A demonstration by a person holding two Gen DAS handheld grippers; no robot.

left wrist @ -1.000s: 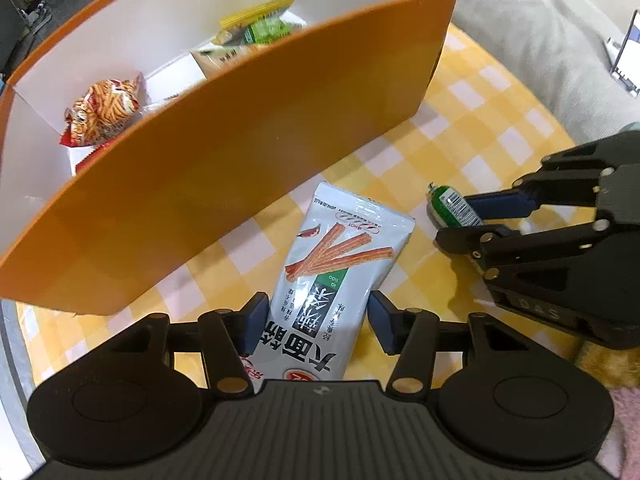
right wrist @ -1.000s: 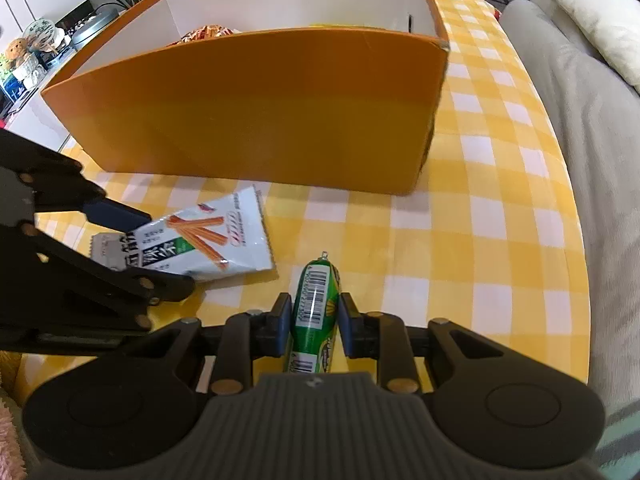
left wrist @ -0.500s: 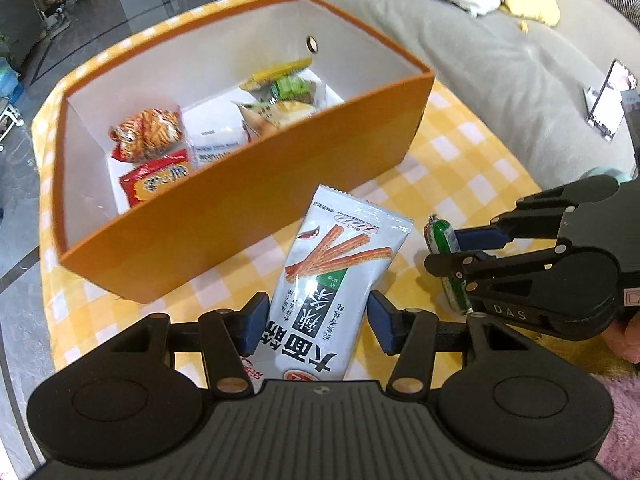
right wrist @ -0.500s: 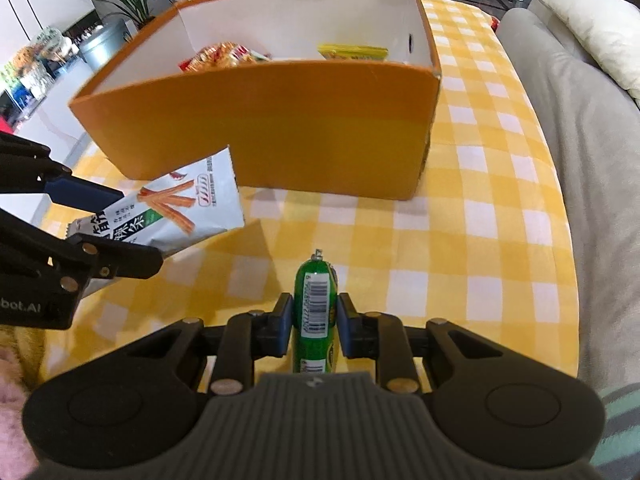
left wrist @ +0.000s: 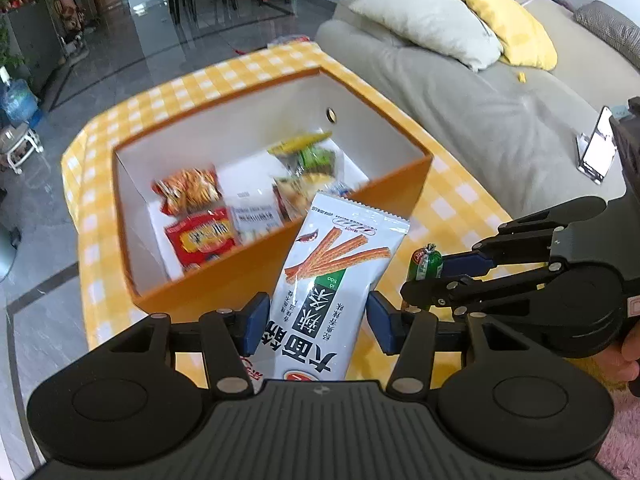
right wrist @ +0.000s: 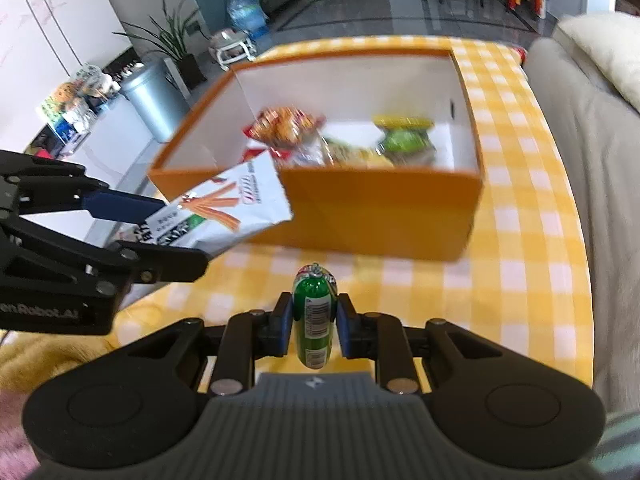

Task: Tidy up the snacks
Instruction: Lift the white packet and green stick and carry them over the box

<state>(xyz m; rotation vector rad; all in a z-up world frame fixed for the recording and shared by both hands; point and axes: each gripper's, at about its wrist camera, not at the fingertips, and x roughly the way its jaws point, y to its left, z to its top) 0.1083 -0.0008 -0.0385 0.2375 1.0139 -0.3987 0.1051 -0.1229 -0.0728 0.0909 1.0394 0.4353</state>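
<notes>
My left gripper [left wrist: 316,322] is shut on a white snack packet [left wrist: 334,280] with orange sticks printed on it, held in the air in front of the orange box [left wrist: 224,280]. The packet also shows in the right wrist view [right wrist: 228,210]. My right gripper [right wrist: 314,322] is shut on a green sausage stick [right wrist: 313,314], held above the yellow checked tablecloth [right wrist: 500,288]. The sausage also shows in the left wrist view [left wrist: 426,266]. The orange box [right wrist: 380,208] is open on top and holds several snack bags [left wrist: 192,216].
A grey sofa [left wrist: 500,120] with a white pillow [left wrist: 432,24] and a yellow one runs along the table's right side. A phone [left wrist: 598,152] lies on the sofa. A bin [right wrist: 150,96], a plant and a water bottle stand on the floor beyond the table.
Both grippers have risen with their snacks, from table level to above the box's rim. The box's inside has come into fuller view.
</notes>
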